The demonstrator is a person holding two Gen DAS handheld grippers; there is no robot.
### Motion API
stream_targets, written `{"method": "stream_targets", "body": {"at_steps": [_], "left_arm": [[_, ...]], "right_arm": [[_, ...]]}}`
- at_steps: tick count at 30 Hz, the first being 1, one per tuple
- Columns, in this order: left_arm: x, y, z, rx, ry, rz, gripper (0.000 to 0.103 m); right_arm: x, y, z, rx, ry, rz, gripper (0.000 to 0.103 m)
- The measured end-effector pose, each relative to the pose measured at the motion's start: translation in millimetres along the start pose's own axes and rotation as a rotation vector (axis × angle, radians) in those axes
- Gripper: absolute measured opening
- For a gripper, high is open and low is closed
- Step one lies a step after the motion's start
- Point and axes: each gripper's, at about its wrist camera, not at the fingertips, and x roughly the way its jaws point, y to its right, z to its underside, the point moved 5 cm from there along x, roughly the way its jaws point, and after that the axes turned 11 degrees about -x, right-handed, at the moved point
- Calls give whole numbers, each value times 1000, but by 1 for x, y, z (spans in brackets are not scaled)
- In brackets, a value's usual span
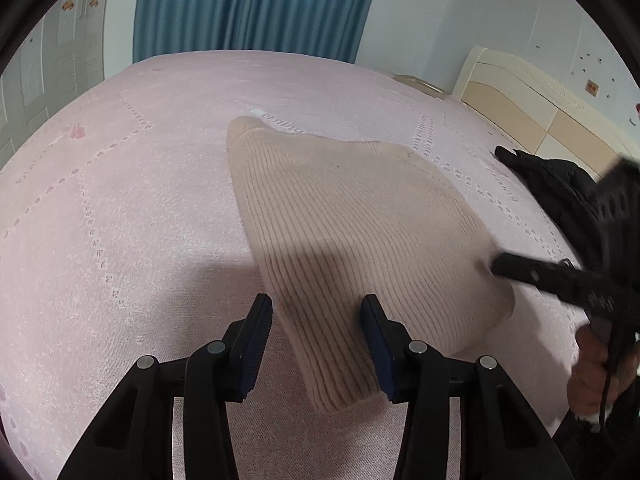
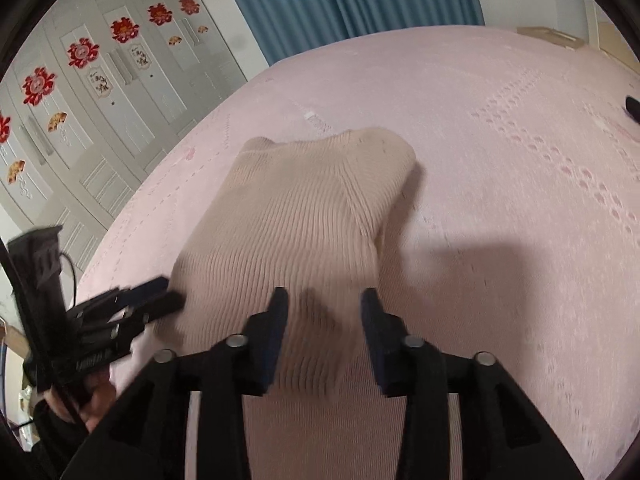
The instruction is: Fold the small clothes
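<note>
A beige ribbed knit garment [image 1: 340, 208] lies folded on the pink bedspread [image 1: 120, 200]. My left gripper [image 1: 316, 320] stands open over its near corner; the cloth runs flat between the jaws and is not pinched. In the right wrist view the same garment [image 2: 288, 208] lies ahead, and its near end, blurred, sits between the open jaws of my right gripper [image 2: 324, 308]. The right gripper [image 1: 500, 269] touches the garment's right edge in the left wrist view. The left gripper [image 2: 168, 296] meets its left edge in the right wrist view.
A black jacket [image 1: 560, 184] lies on the bed at the right, near the cream headboard [image 1: 520, 96]. Blue curtains [image 1: 256, 4] hang beyond the bed. White wardrobe doors [image 2: 100, 80] with red decorations stand at the left. A hand [image 1: 592, 364] holds the right gripper's handle.
</note>
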Motion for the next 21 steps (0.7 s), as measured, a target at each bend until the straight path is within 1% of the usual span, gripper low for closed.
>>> {"method": "stream_targets", "body": {"at_steps": [2, 6, 8, 9, 10, 11, 12, 14, 15, 17, 19, 21], "left_arm": [[1, -1, 0, -12, -3, 5, 44], [1, -1, 0, -34, 3, 17, 44], [0, -2, 0, -41, 2, 22, 44], [1, -2, 0, -46, -1, 28, 44], [1, -2, 0, -50, -4, 34, 44], [1, -2, 0, -55, -7, 41, 44], [2, -2, 1, -57, -7, 45, 44], [0, -1, 0, -57, 0, 50, 44], [-2, 0, -1, -58, 6, 58, 44], [-5, 1, -2, -60, 17, 69, 44], [-5, 1, -2, -59, 19, 67, 44], [-2, 3, -1, -59, 8, 65, 44]], "right_arm": [[-5, 0, 11, 4, -13, -6, 39], [-13, -4, 28, 29, -18, -67, 39], [-8, -8, 27, -5, -24, -52, 38], [-4, -11, 26, -24, -28, -37, 34], [0, -14, 26, -41, -36, -33, 24], [5, -17, 26, -68, -51, -38, 16], [8, -21, 25, -108, -55, -21, 8], [5, -26, 21, -172, -16, 32, 7], [1, -25, 19, -181, 10, 41, 6], [-8, -15, 17, -132, 39, 39, 6], [-8, 1, 19, -73, 24, 59, 6], [-3, 6, 21, -44, 7, 67, 6]]}}
